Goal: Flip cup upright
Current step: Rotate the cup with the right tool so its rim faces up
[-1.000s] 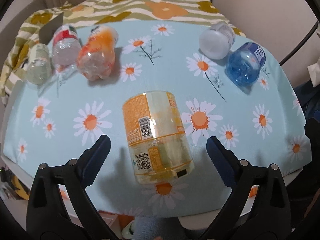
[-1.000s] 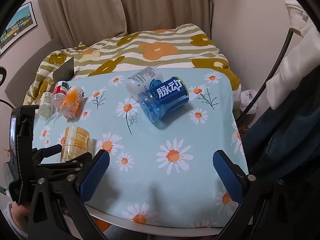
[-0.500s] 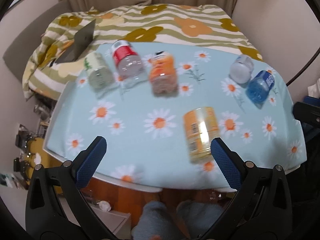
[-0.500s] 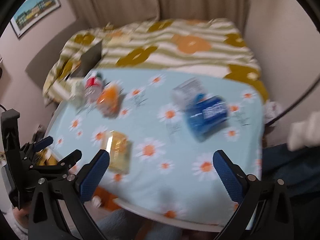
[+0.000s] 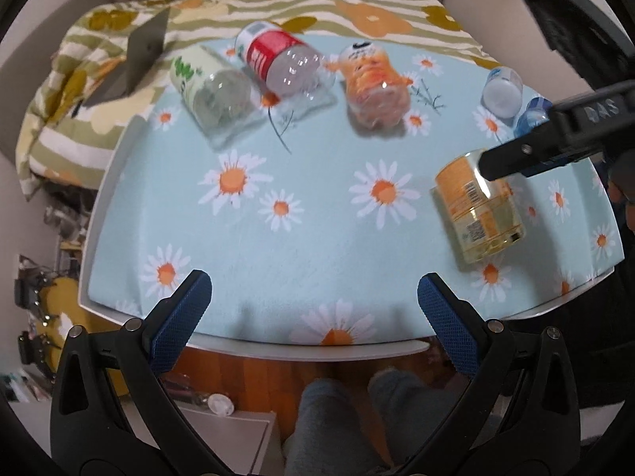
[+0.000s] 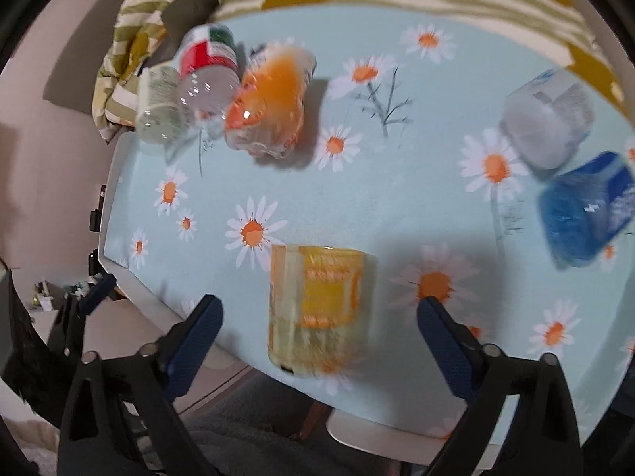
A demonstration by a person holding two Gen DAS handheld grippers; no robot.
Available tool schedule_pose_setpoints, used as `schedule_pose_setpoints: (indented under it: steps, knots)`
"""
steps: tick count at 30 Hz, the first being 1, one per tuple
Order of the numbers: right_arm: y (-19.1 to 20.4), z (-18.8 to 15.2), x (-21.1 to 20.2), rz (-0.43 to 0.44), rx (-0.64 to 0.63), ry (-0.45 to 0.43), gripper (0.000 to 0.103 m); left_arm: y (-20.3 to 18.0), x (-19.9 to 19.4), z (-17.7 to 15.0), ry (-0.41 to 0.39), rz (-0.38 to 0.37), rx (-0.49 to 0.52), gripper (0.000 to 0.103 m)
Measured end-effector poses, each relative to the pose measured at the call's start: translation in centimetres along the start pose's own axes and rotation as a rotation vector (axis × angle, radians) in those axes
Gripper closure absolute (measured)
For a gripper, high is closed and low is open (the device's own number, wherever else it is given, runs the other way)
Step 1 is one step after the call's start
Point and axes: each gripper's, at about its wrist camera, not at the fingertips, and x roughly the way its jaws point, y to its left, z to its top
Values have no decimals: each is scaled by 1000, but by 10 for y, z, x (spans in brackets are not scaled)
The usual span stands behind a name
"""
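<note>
A clear cup with a yellow-orange label (image 5: 478, 208) lies on its side near the table's front right edge; it also shows in the right wrist view (image 6: 319, 307). My right gripper (image 6: 317, 317) is open, its jaws wide on either side of the cup and just short of it. One right finger (image 5: 516, 158) reaches over the cup in the left wrist view. My left gripper (image 5: 313, 309) is open and empty, held back over the table's front edge, left of the cup.
Other cups lie on the daisy tablecloth (image 5: 317, 238): a green-label one (image 5: 210, 91), a red-label one (image 5: 278, 63), an orange one (image 5: 375, 87) at the back, a white one (image 6: 549, 115) and a blue one (image 6: 587, 214) at the right. A striped blanket (image 5: 357, 4) lies behind.
My left gripper has pulled back and left from the yellow cup. My right gripper has swung in from the right and now straddles the cup. The cup has not moved.
</note>
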Motion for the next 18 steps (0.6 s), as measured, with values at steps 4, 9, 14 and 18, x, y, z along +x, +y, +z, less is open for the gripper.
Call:
schedule_pose_setpoints:
  steps: [4,9,14,18]
  knots:
    - [-2,12,16,8,17,62,20,4,9,0,9,-16,18,0]
    - [0,20,30,8,19,127,29,8,15,3,19,-38,10,0]
    - [1,23,40,13,27,152,43,10,17,5,22,-59,-5,0]
    - [-1,24,43,21,27,153,48,8,17,6,22,-65,-2,0]
